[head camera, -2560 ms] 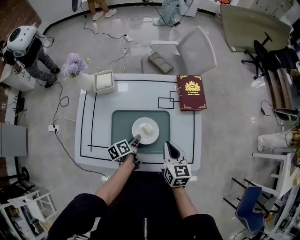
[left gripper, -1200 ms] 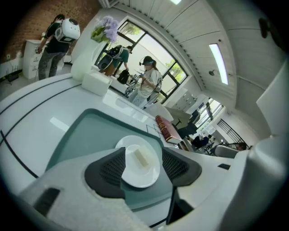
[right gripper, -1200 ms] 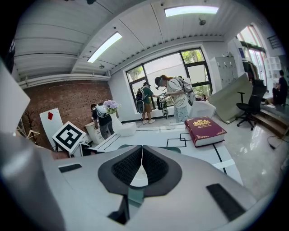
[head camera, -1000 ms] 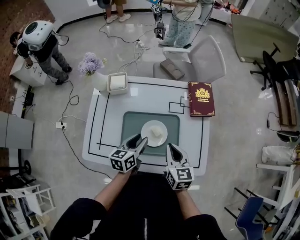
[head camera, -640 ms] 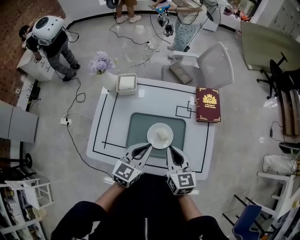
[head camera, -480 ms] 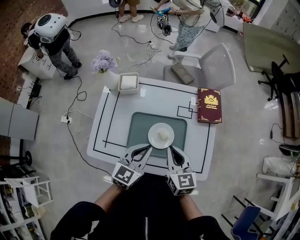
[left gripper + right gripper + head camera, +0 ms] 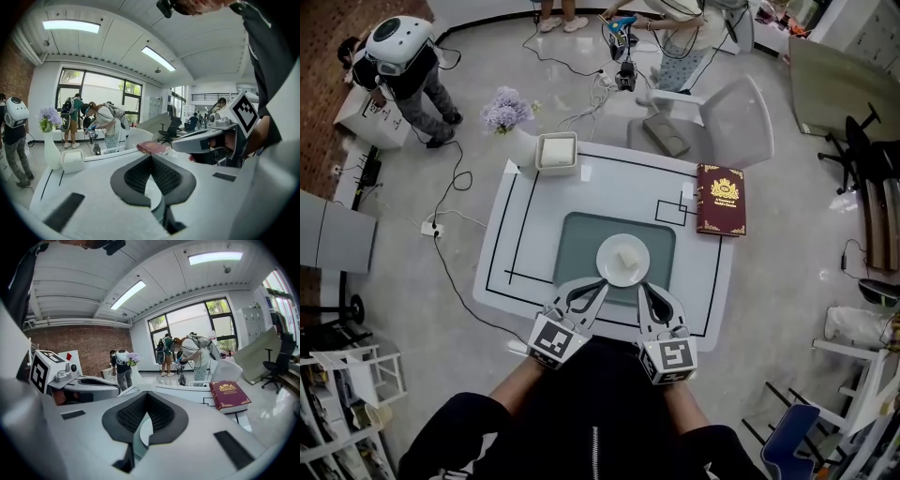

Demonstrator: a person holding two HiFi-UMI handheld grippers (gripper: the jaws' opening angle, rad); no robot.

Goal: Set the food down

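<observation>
A white plate (image 7: 607,267) with a pale block of food (image 7: 625,255) rests on the green mat (image 7: 581,244) in the middle of the white table (image 7: 534,216). My left gripper (image 7: 602,284) hovers just short of the plate's near-left rim, jaws shut with nothing in them. In the left gripper view the left gripper (image 7: 151,156) shows its two pads meeting. My right gripper (image 7: 643,288) is near the plate's near-right rim, also shut and empty. In the right gripper view the right gripper (image 7: 146,394) has its pads together.
A dark red book (image 7: 721,200) lies at the table's far right. A white box (image 7: 557,152) and a vase of purple flowers (image 7: 507,111) stand at the far left corner. A white chair (image 7: 722,108) is behind the table. People stand further back among floor cables.
The left gripper has left the plate's rim, closed its jaws and rolled level. Both grippers have risen a little and now sit side by side before the plate.
</observation>
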